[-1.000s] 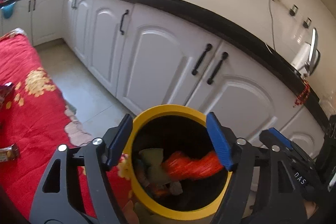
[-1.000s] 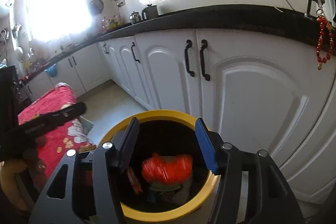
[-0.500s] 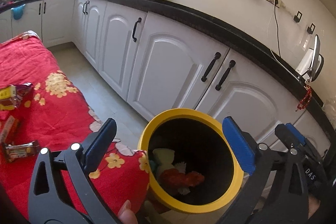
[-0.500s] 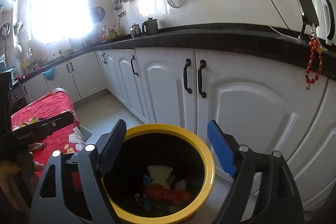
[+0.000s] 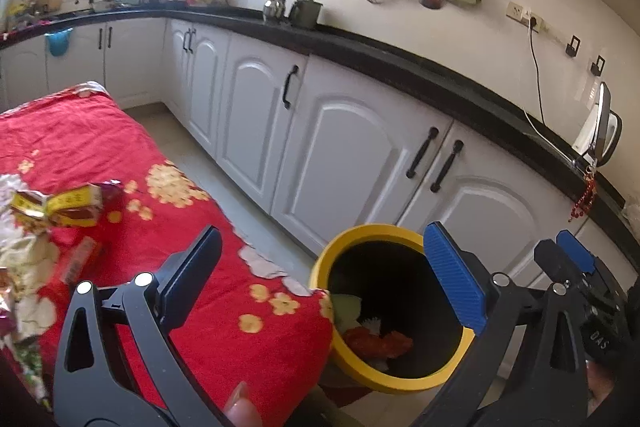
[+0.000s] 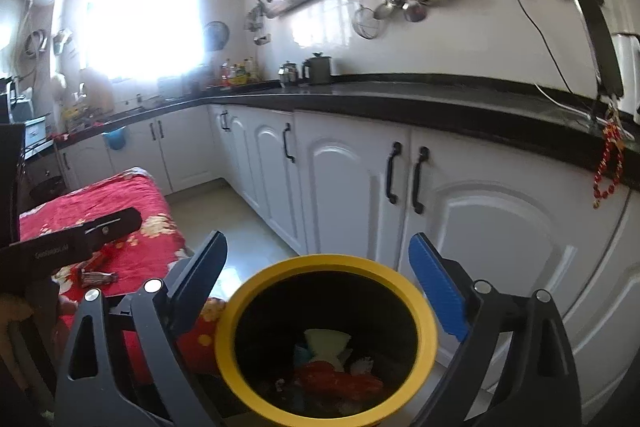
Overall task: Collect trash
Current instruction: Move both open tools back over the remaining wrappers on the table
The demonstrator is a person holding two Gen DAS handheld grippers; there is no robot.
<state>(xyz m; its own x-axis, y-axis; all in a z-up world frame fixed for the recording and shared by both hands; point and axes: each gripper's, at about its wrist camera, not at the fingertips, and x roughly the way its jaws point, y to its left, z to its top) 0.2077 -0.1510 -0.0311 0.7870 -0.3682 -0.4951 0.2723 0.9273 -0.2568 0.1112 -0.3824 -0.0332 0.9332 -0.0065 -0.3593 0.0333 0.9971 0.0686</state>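
Note:
A yellow-rimmed black bin (image 5: 394,307) (image 6: 326,339) stands on the floor at the end of the red flowered table (image 5: 132,187). Inside lie an orange-red net bag (image 5: 378,343) (image 6: 338,381), a pale green piece and bits of paper. My left gripper (image 5: 320,277) is open and empty above the table's corner and the bin's left rim. My right gripper (image 6: 318,287) is open and empty over the bin's far rim. On the table at the left lie a yellow and red wrapper (image 5: 66,207), crumpled papers (image 5: 24,259) and a small bar wrapper (image 6: 96,279).
White cabinets (image 5: 340,155) with black handles under a black countertop (image 6: 400,99) run close behind the bin. A red bead charm (image 6: 608,163) hangs off the counter at the right. Tiled floor (image 5: 224,187) lies between table and cabinets. A fingertip (image 5: 240,407) shows at the bottom edge.
Both grippers have opened wider and pulled up and back from the bin. The orange-red net bag has dropped to the bin's bottom. The left view has swung left, showing more table.

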